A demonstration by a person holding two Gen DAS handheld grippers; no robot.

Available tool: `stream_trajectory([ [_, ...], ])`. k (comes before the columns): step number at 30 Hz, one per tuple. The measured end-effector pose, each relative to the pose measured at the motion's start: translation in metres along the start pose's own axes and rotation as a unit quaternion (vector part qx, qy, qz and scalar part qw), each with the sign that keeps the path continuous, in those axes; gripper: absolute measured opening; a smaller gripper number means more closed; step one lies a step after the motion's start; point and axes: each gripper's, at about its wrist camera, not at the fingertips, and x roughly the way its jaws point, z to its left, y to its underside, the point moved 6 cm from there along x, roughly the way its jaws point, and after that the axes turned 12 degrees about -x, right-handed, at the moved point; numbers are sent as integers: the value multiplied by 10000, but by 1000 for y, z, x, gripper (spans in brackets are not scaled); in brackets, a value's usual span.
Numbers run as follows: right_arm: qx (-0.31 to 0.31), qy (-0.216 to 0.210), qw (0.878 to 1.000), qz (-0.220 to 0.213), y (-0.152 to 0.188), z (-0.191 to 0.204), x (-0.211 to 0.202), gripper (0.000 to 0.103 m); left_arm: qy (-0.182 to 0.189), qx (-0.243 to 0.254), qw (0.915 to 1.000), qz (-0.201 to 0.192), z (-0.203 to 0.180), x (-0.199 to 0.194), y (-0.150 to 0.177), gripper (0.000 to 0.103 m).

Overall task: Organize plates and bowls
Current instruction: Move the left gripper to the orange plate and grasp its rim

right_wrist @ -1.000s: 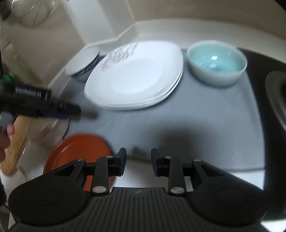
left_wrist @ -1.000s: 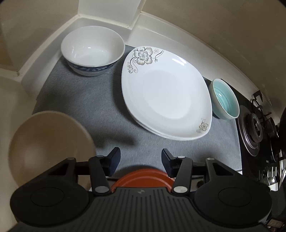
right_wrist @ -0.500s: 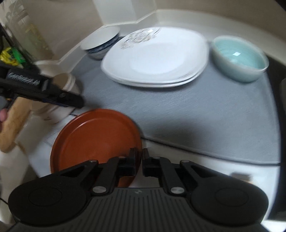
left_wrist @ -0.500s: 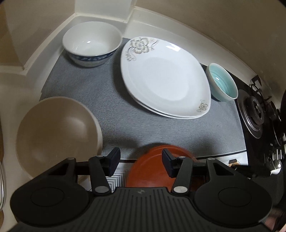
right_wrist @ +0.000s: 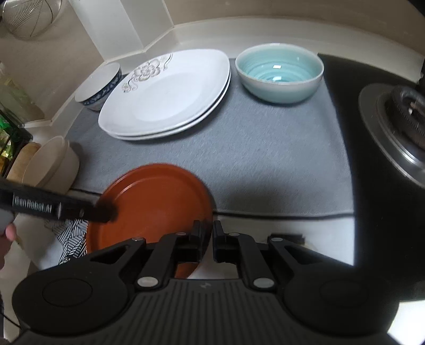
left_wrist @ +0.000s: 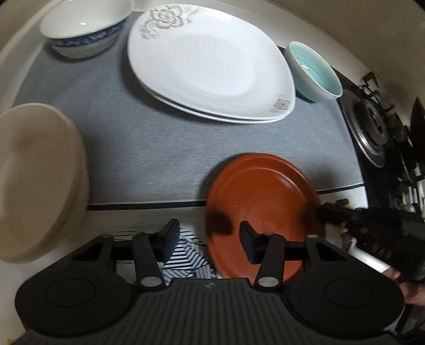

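Note:
A red-brown plate (left_wrist: 263,201) (right_wrist: 156,204) hangs tilted over the front edge of the grey mat (left_wrist: 146,148). My right gripper (right_wrist: 209,238) is shut on its near right rim, and the jaws are easing open slightly with the rim still between them; in the left wrist view it (left_wrist: 324,212) comes in from the right. My left gripper (left_wrist: 208,236) straddles the plate's left rim, its jaws closing but not pressing on it. Two stacked white flower plates (left_wrist: 212,61) lie at the back, between a white-and-blue bowl (left_wrist: 85,26) and a teal bowl (left_wrist: 313,71).
A beige bowl (left_wrist: 34,172) stands at the mat's left edge. A gas burner (right_wrist: 398,119) on a black hob borders the mat on the right. A striped cloth (left_wrist: 188,254) lies under the plate on the white counter. A wire strainer (right_wrist: 32,18) hangs at the far left.
The right gripper went from open to shut on the red plate's rim and lifted it toward the mat. The left gripper sank and shifted, so its jaws now bracket the plate's left rim.

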Motion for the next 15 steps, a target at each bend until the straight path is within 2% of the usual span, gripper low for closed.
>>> stream_trajectory([
  [5,267,-224,9993,106,8,3,5,12,107,-63,9998,132,-1,2,-4,32],
  [8,118,-101,9999,77,9,6,4,15,119,-41,9998,121,-1,1,-3,24],
  [15,237,-131,9996,62,10,1,6,17,320,-343,9988,164,6,3,-2,24],
])
